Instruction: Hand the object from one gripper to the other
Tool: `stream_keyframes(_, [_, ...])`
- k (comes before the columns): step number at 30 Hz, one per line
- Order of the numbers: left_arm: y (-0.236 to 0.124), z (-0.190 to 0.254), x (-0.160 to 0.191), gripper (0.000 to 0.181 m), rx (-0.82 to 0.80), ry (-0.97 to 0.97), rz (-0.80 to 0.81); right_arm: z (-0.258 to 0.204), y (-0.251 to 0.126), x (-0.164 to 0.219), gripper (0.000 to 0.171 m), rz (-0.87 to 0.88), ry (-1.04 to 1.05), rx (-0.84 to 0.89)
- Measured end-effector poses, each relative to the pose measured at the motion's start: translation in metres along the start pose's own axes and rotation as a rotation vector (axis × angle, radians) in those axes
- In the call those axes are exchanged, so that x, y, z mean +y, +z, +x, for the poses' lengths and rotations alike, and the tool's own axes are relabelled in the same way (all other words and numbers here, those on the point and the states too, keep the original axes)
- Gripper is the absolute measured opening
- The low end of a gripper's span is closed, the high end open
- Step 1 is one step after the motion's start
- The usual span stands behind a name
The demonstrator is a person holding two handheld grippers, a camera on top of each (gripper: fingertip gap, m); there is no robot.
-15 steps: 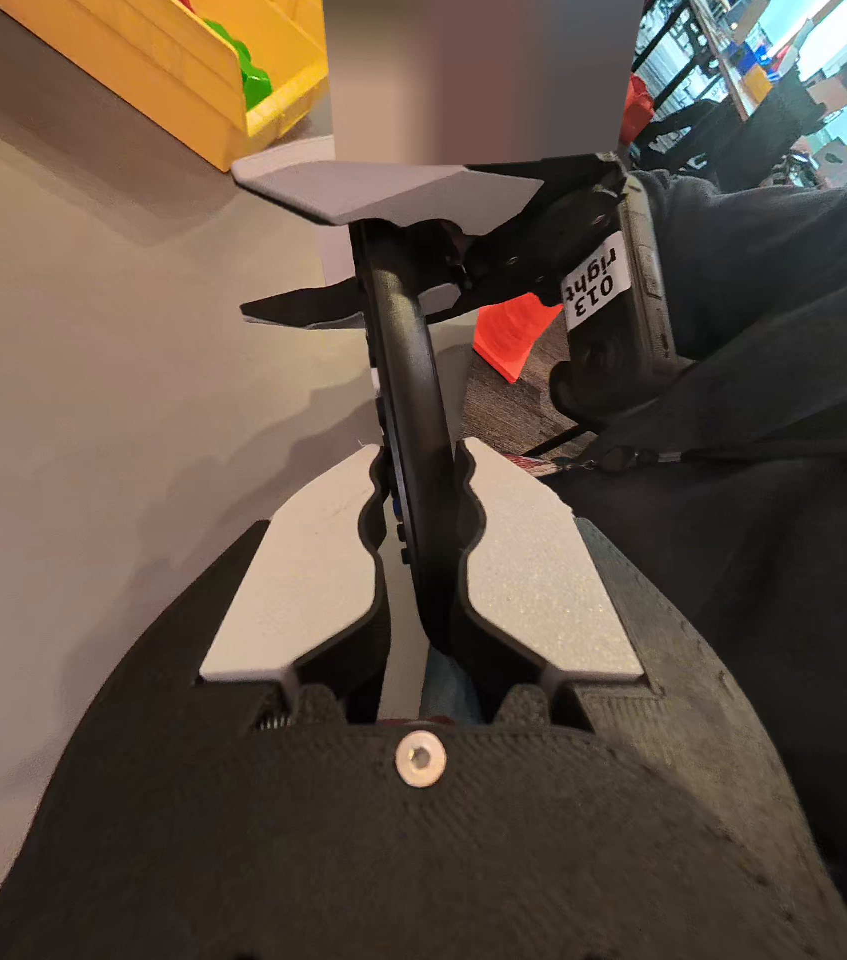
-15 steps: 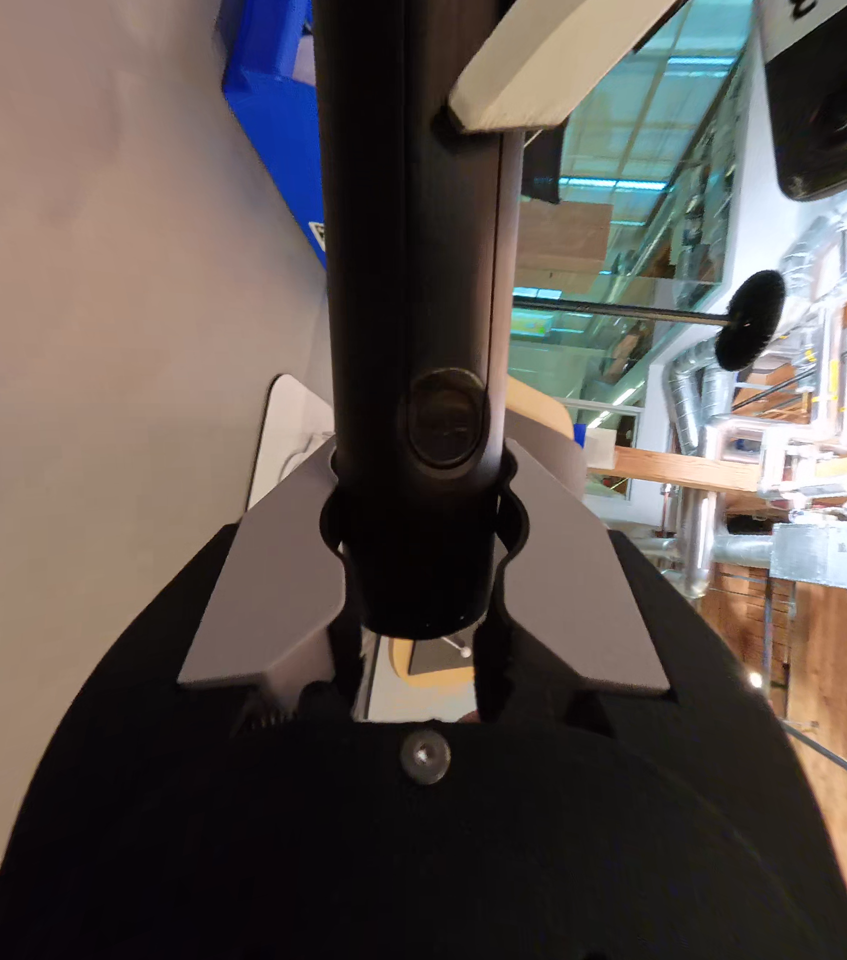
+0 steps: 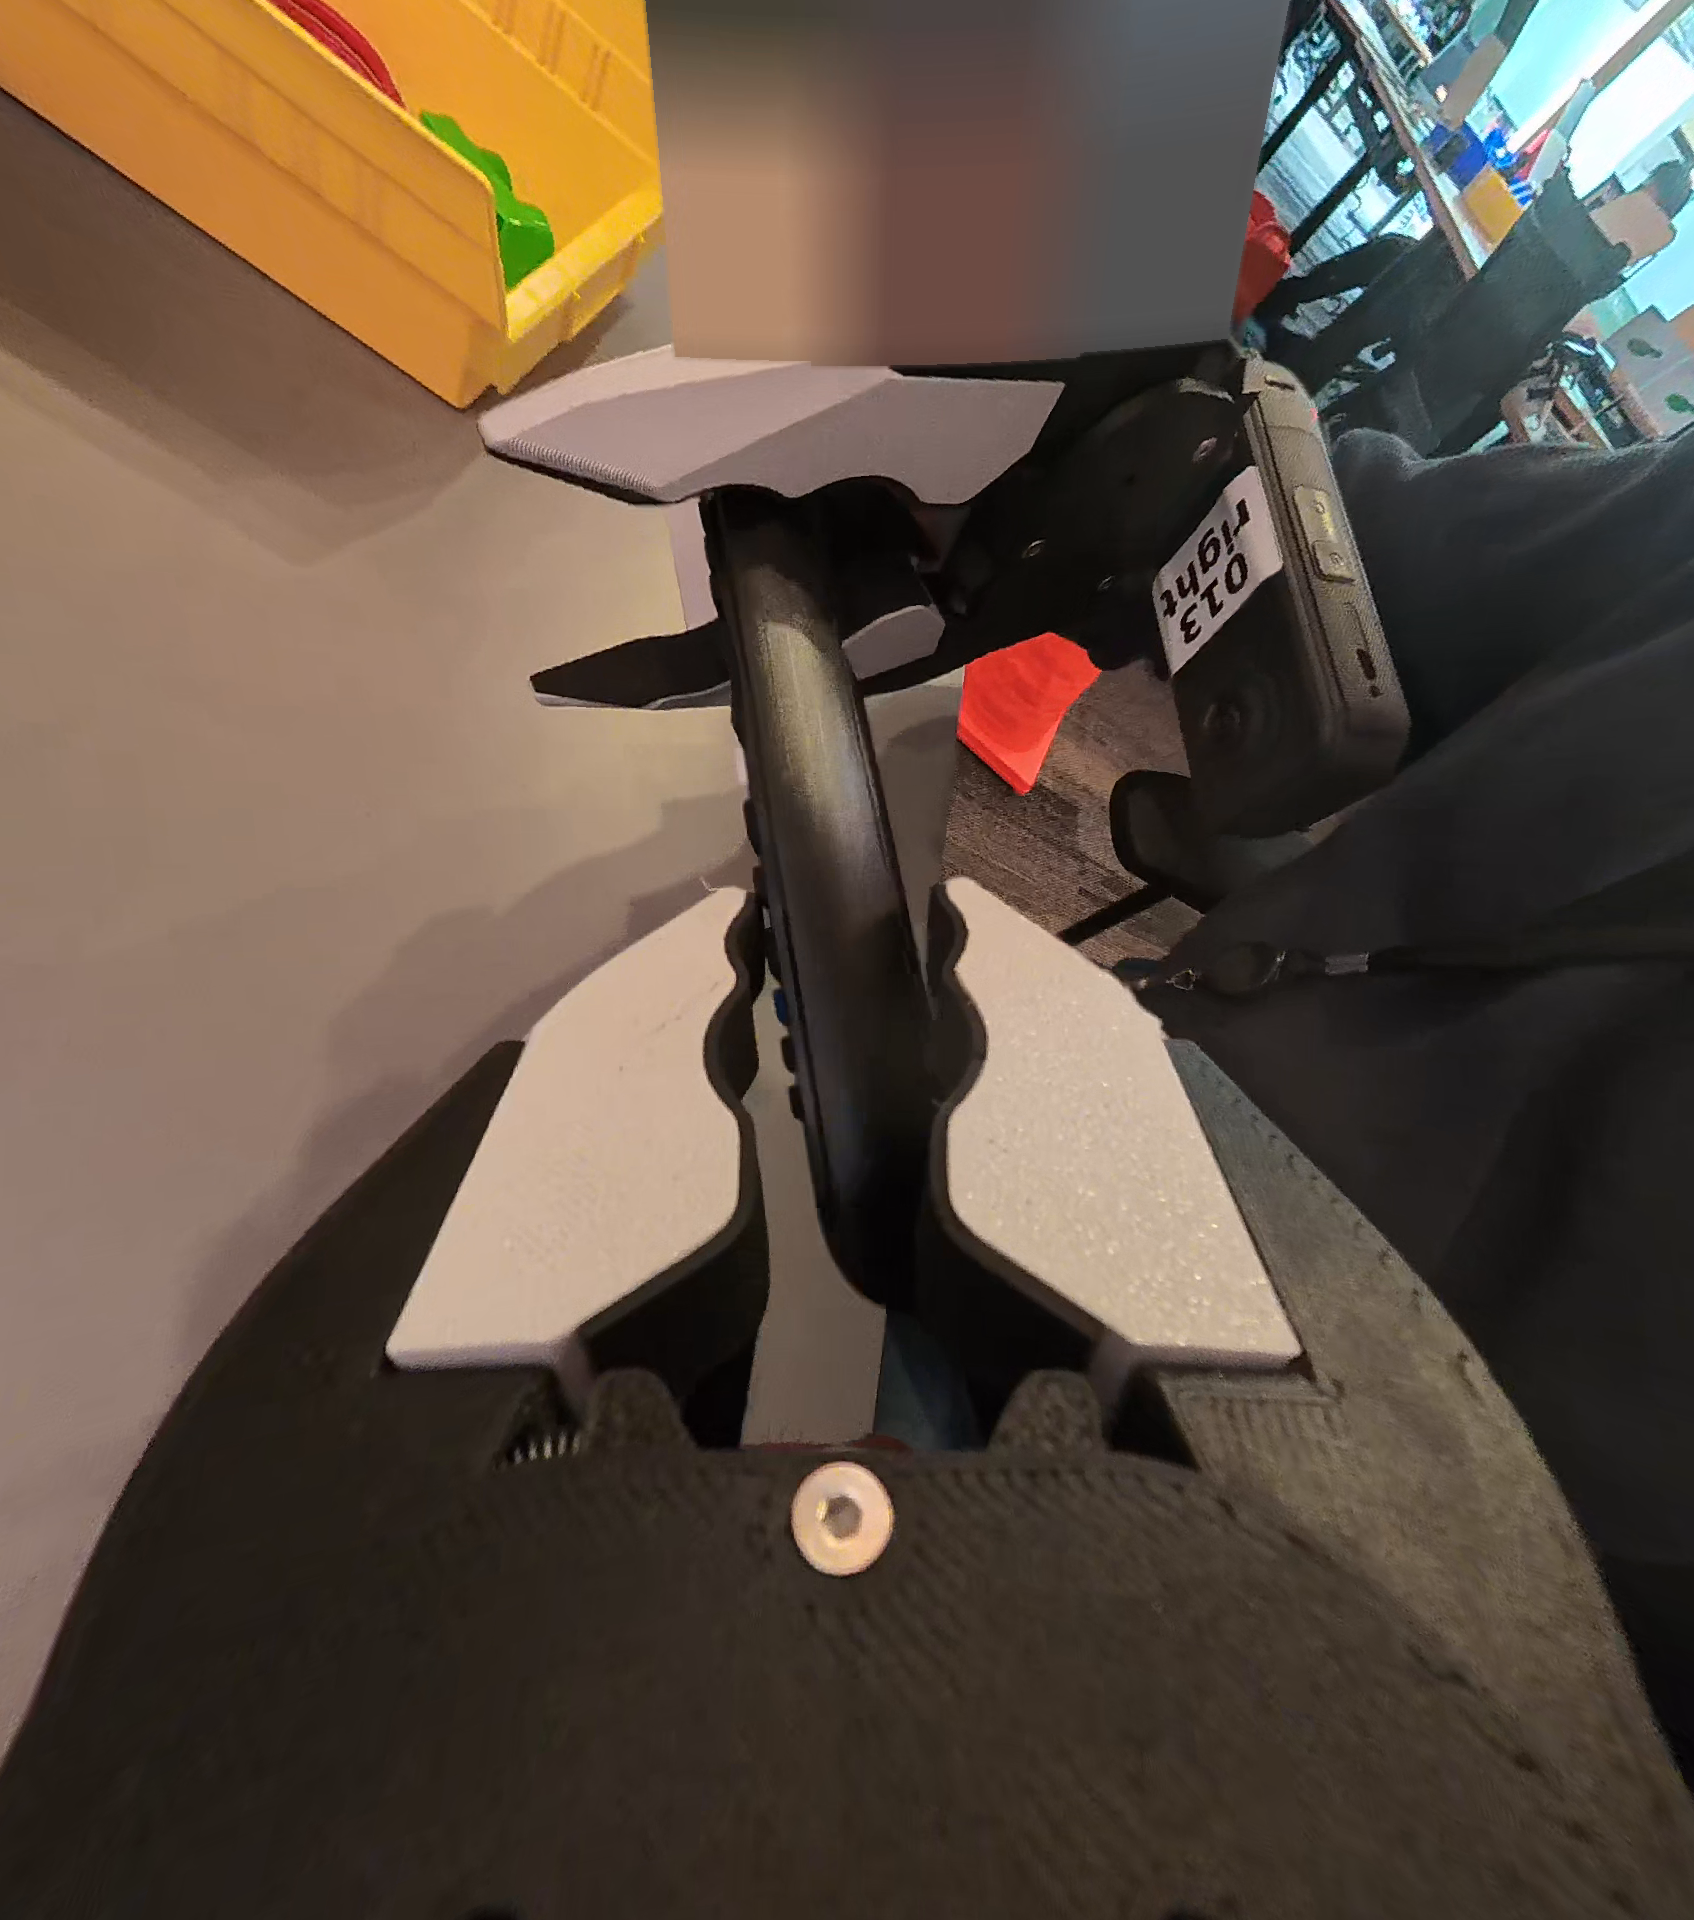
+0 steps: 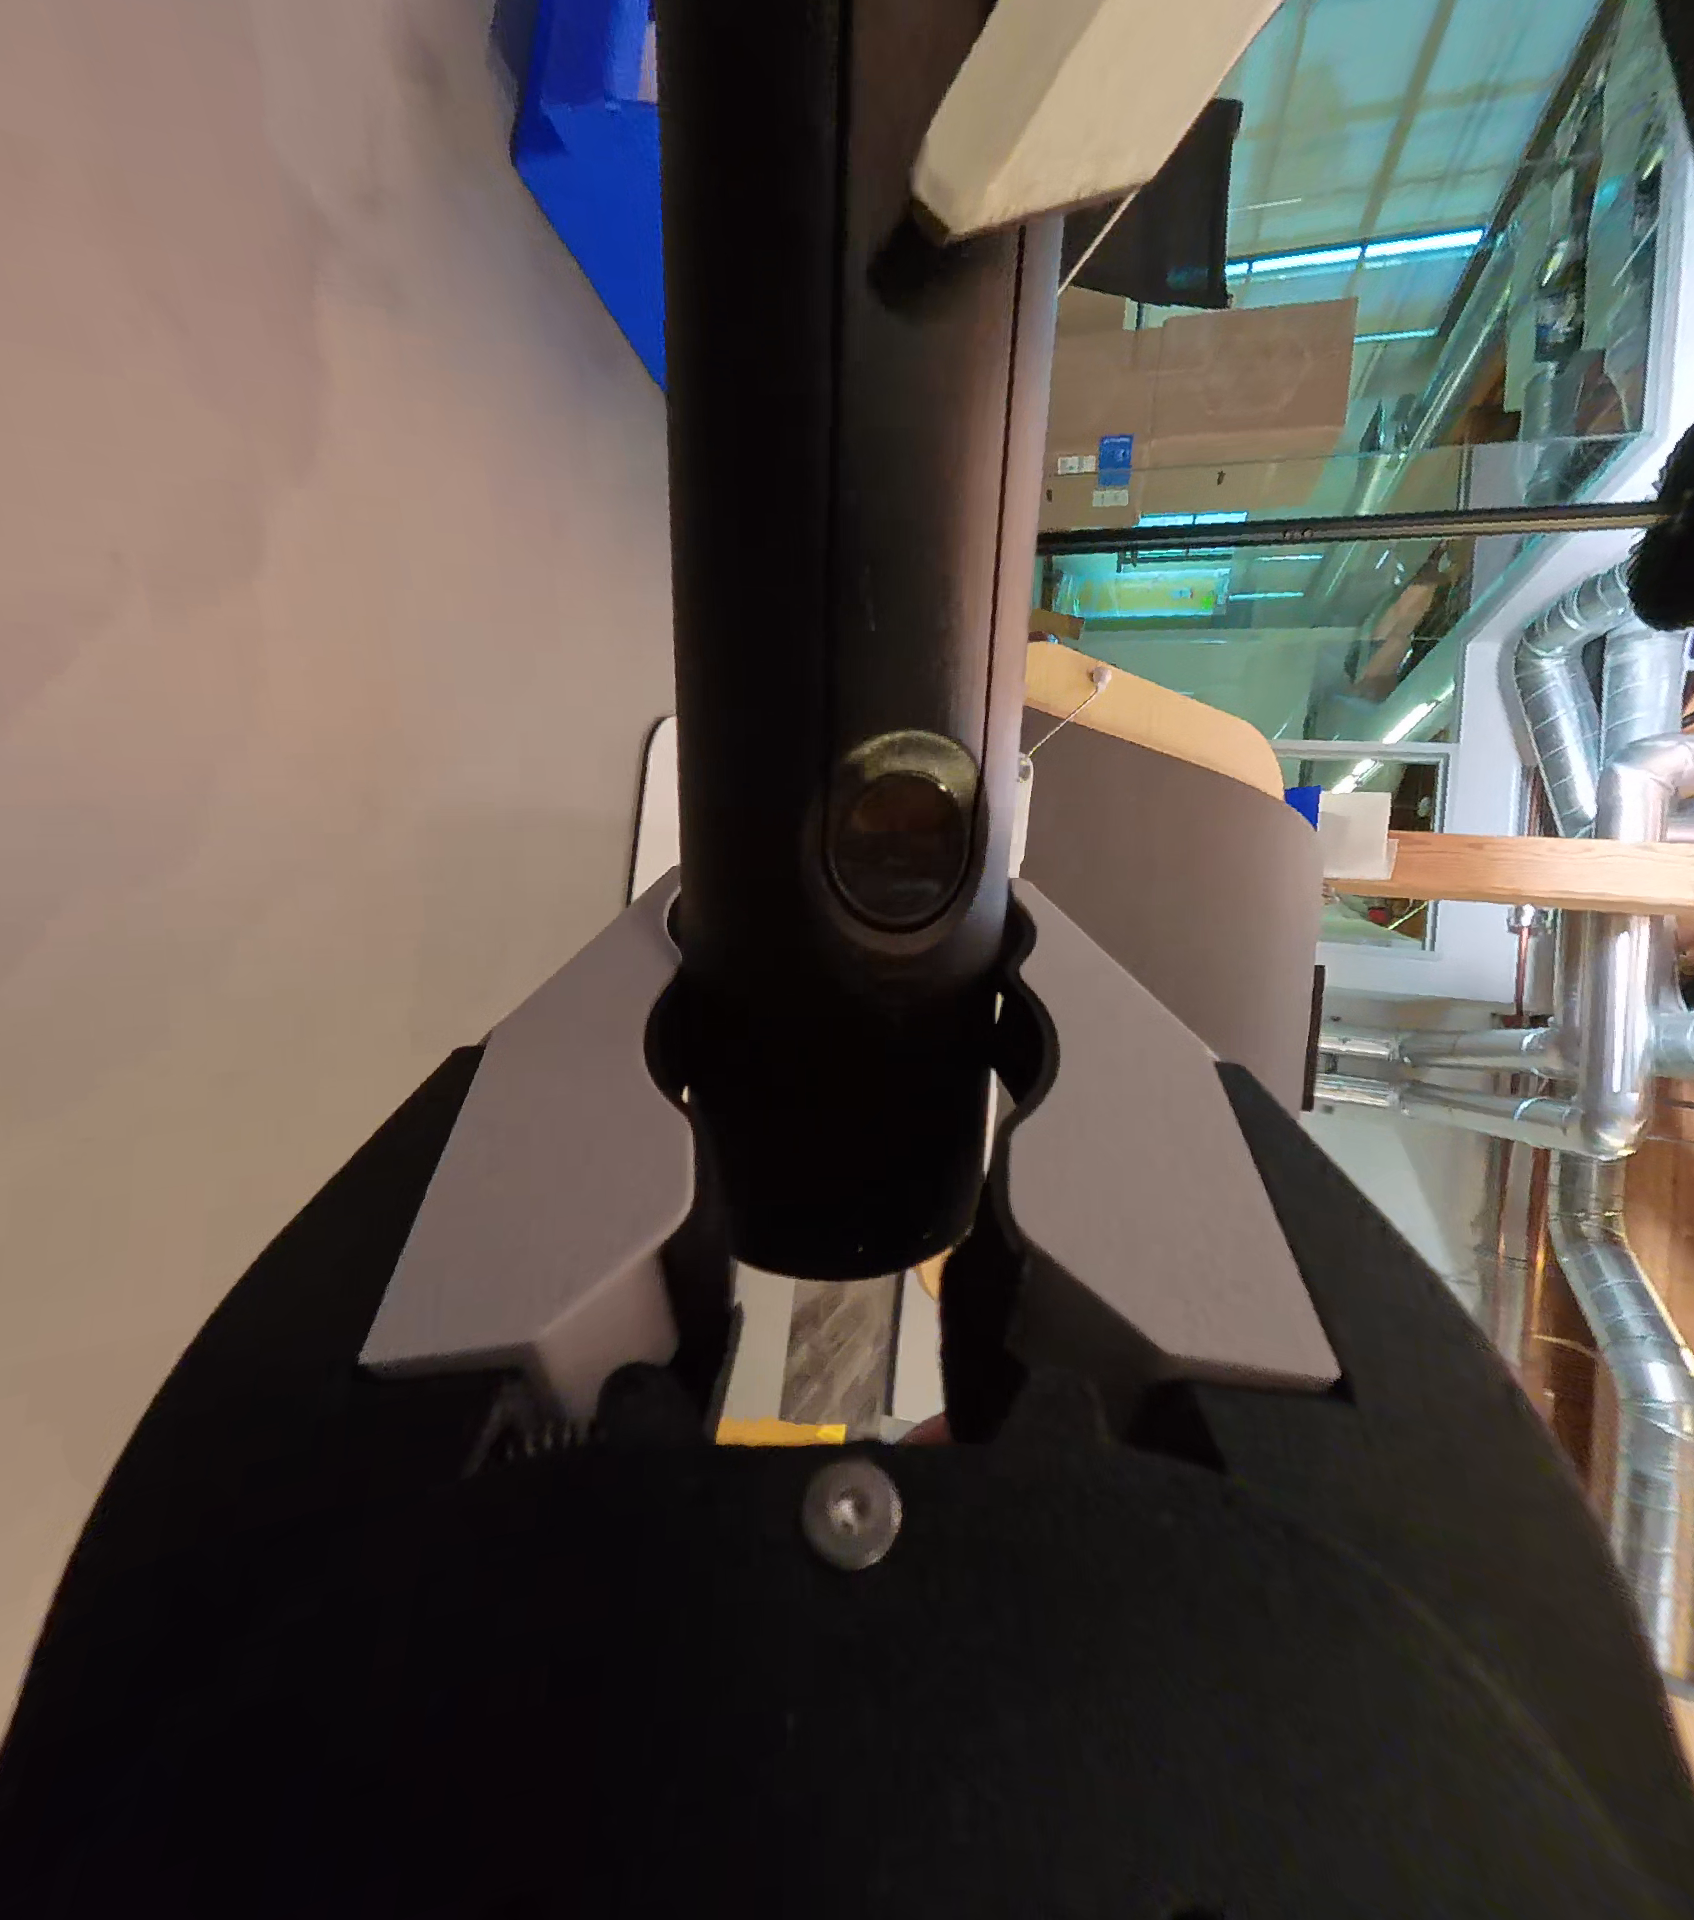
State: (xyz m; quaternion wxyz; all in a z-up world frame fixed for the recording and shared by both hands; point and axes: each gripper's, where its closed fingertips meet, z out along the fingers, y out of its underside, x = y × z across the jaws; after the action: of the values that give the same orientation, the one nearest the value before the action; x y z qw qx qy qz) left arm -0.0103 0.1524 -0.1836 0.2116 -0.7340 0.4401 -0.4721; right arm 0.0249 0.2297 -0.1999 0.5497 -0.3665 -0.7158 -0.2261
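- Left wrist view: black remote (image 3: pixel 812 831) runs edge-on from between the left gripper (image 3: pixel 838 914) fingers up to the right gripper (image 3: pixel 614 561), above the grey table (image 3: pixel 147 727).
- Left gripper: loosened. Its grey fingers (image 3: pixel 604 1122) sit either side of the remote's near end, with a sliver of table showing between the left finger and the remote. The right finger is touching or very close; firm contact can't be confirmed.
- Small buttons on the remote face this gripper's left finger.
- Right gripper: clenched on the remote's far end, with one finger above it and one below.
- The camera with a white label (image 3: pixel 1290 644) is mounted on the right gripper, with a person's dark sleeve (image 3: pixel 1549 831) behind it.
- Yellow bin (image 3: pixel 303 208) is at the top left on the table, with a green item (image 3: pixel 521 229) inside.
- Orange-red cone (image 3: pixel 1019 707) is on the floor beyond the table edge.
- Right wrist view: the remote's end sits between both grey fingers (image 4: pixel 552 1143), pressed on both sides, with an oval window on the remote just past the fingertips.
- One pale finger of the left gripper (image 4: pixel 1051 114) touches the remote's far part at the top.
- Blue bin (image 4: pixel 604 208) sits on the table behind the remote.
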Motion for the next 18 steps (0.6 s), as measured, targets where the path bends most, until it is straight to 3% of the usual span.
stream_keyframes(7, [-0.01,-0.001,-0.019,0.059,-0.143,0.126,0.048,0.003,-0.006,0.013,0.051,0.025,0.197,-0.026])
stream_keyframes(10, [-0.026,-0.003,-0.037,0.075,-0.285,0.258,0.125,0.004,-0.009,0.019,0.051,0.056,0.323,-0.052])
stream_keyframes(15, [-0.043,0.011,-0.059,0.087,-0.348,0.413,0.271,0.009,-0.016,0.019,0.049,0.141,0.531,-0.109])
stream_keyframes(18, [-0.044,-0.008,-0.057,0.085,-0.422,0.462,0.271,0.009,-0.018,0.011,0.048,0.214,0.65,-0.161])
